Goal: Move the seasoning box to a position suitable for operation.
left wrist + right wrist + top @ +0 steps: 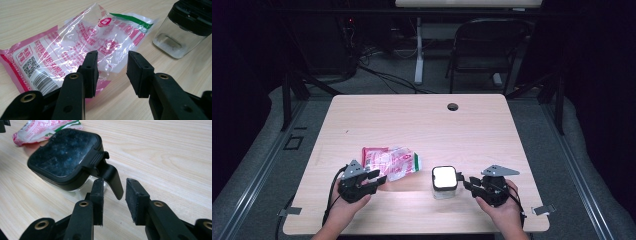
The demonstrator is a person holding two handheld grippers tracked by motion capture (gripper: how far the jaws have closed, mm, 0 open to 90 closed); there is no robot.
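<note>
- On the desk [492, 125] a small clear container with a black lid [444, 181] stands near the front edge, and a crinkled plastic packet with pink and green print [389, 162] lies just to its left, close beside it but, as far as I can tell, not touching.
- The right hand-held gripper [466, 182] is just at the right side of the container. In the right gripper view, its jaws stand apart and hold nothing, and the black latch tab [110, 176] of the lid [65, 157] hangs down right in front of the gap.
- I judge that the coming move turns on this: the tab points toward the right hand-held gripper [113, 195], so the right hand is the nearer one for it.
- The left hand-held gripper [379, 178] is at the near edge of the packet [82, 47], jaws also apart and empty. In the left gripper view the packet's long axis runs from lower left to upper right, toward the container [182, 27].
- The left hand-held gripper [112, 70] seems placed to take the packet, not the container.
</note>
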